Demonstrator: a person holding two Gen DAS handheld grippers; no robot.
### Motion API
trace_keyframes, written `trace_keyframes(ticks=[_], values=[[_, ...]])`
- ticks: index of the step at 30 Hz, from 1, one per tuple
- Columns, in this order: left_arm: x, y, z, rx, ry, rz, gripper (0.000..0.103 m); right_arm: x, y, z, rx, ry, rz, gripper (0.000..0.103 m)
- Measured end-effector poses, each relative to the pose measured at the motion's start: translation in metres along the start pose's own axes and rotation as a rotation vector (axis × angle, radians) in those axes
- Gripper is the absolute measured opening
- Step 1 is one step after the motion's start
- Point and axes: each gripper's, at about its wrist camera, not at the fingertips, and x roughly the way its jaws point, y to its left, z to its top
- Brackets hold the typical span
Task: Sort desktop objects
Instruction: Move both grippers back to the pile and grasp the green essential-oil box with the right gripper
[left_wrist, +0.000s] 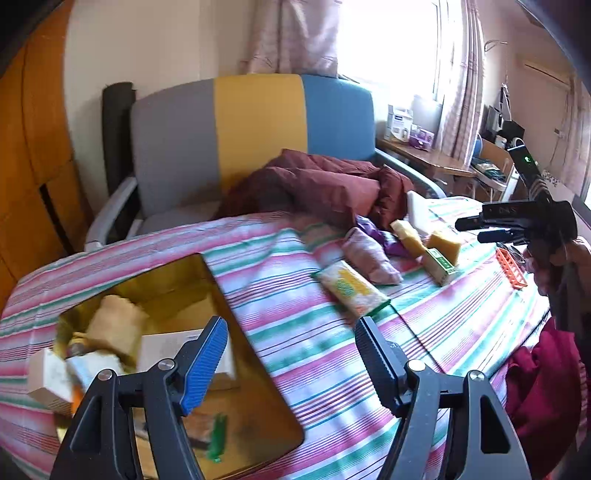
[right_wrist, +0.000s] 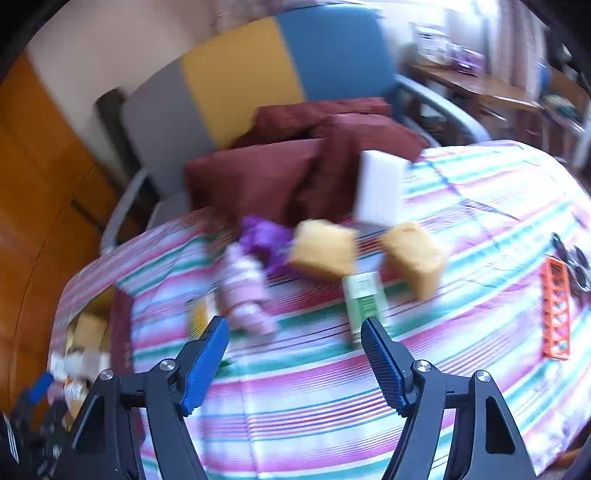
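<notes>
My left gripper (left_wrist: 291, 332) is open and empty, hovering over the striped cloth beside the gold box (left_wrist: 236, 295), which holds several sorted items. Ahead lie a yellow-green tissue pack (left_wrist: 351, 290), a pink pouch (left_wrist: 369, 256), two yellow sponges (left_wrist: 408, 236), a green-white carton (left_wrist: 439, 264) and an orange rack (left_wrist: 511, 267). My right gripper (right_wrist: 293, 332) is open and empty above the cloth, just short of the pink pouch (right_wrist: 245, 291) and green carton (right_wrist: 364, 299). It also shows from the side in the left wrist view (left_wrist: 480, 229). The right view is blurred.
A white block (right_wrist: 380, 184), purple wrapper (right_wrist: 264, 236) and orange rack (right_wrist: 556, 306) lie on the striped tablecloth (right_wrist: 332, 406). A maroon jacket (left_wrist: 325, 184) lies on a grey-yellow-blue chair (left_wrist: 258, 122) behind. A red cloth (left_wrist: 543, 387) hangs at the right edge.
</notes>
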Motion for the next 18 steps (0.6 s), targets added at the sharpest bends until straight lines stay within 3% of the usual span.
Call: trace_keyframes(ticks=[6, 12, 18], values=[[0.029, -0.020, 0.007, -0.002, 0.070, -0.072, 0.073, 0.021, -0.027, 0.016, 0.046, 0.040, -0.061, 0.074], [0.059, -0.032, 0.015, -0.011, 0.127, -0.114, 0.073, 0.070, -0.026, 0.013, -0.028, 0.143, -0.123, 0.062], [0.105, -0.033, 0.024, -0.096, 0.215, -0.175, 0.073, 0.096, -0.030, 0.009, -0.049, 0.199, -0.152, 0.058]])
